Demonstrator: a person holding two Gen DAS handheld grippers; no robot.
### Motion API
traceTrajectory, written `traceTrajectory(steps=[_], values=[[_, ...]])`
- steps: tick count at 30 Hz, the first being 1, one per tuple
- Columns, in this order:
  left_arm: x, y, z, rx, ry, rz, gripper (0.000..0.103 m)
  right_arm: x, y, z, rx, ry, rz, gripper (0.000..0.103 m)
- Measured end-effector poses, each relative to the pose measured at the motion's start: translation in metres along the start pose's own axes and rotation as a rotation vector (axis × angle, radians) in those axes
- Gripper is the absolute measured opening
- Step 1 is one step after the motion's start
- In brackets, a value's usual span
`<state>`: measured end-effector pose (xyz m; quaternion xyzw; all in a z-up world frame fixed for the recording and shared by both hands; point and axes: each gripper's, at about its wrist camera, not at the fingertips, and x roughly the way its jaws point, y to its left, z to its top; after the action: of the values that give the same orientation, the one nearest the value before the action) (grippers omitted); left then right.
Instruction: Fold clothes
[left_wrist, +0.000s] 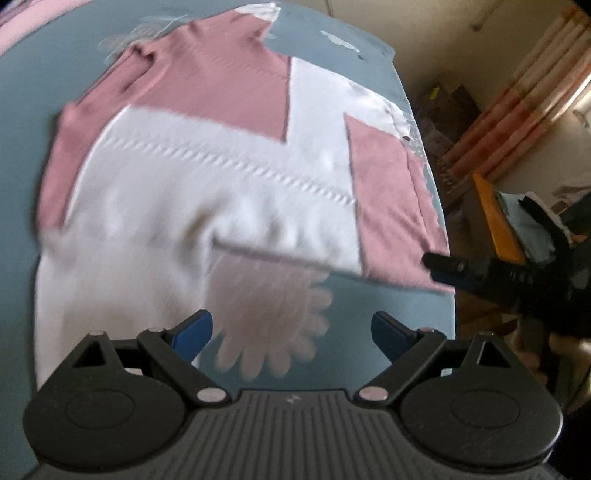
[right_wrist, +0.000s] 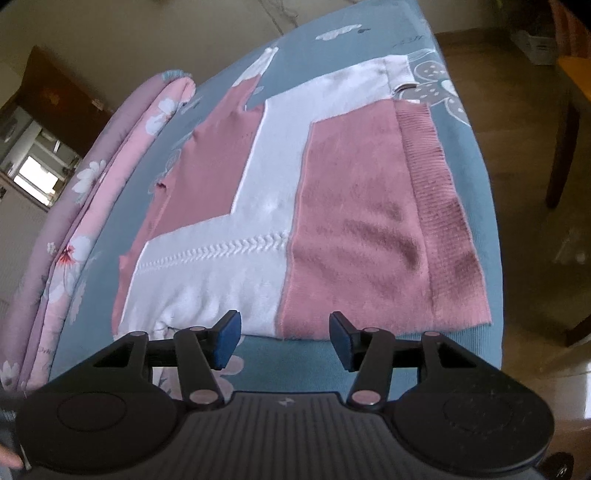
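A pink and white knitted sweater (left_wrist: 207, 177) lies flat on the blue flowered bed cover (left_wrist: 22, 110), partly folded. In the right wrist view the sweater (right_wrist: 332, 229) fills the middle, its ribbed pink hem at the right. My left gripper (left_wrist: 291, 330) hovers open above the sweater's near edge, over a pink flower print, with nothing between its fingers. My right gripper (right_wrist: 284, 341) stands open just short of the sweater's near edge, its pads apart and holding nothing. The right gripper also shows as a dark shape (left_wrist: 480, 269) at the bed's right side.
A pink flowered pillow or rolled quilt (right_wrist: 92, 177) runs along the bed's left side. The bed edge drops to a brown floor (right_wrist: 535, 221) on the right, with a wooden chair leg (right_wrist: 561, 147). An orange box (left_wrist: 495, 214) and curtains (left_wrist: 535, 92) stand beyond the bed.
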<state>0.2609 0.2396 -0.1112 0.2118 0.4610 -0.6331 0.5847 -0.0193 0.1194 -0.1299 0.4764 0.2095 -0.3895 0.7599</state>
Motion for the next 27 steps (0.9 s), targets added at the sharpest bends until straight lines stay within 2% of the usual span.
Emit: traceTrajectory(steps=[3, 8, 15, 20, 27], values=[[0.019, -0.03, 0.025, 0.004, 0.033, 0.039, 0.093, 0.005, -0.01, 0.012, -0.007, 0.019, 0.027, 0.059], [0.036, -0.076, 0.054, 0.0, 0.08, 0.056, 0.093, 0.011, -0.034, 0.039, 0.037, 0.049, 0.097, 0.059], [0.029, -0.128, 0.079, -0.005, 0.148, 0.115, 0.093, -0.001, -0.056, 0.079, 0.098, 0.107, 0.144, 0.059], [0.01, -0.146, 0.091, -0.08, 0.156, 0.127, 0.093, -0.023, -0.048, 0.12, 0.06, 0.155, 0.143, 0.059], [-0.032, -0.142, 0.117, -0.235, 0.152, 0.121, 0.093, -0.056, 0.004, 0.188, -0.061, 0.25, 0.116, 0.059]])
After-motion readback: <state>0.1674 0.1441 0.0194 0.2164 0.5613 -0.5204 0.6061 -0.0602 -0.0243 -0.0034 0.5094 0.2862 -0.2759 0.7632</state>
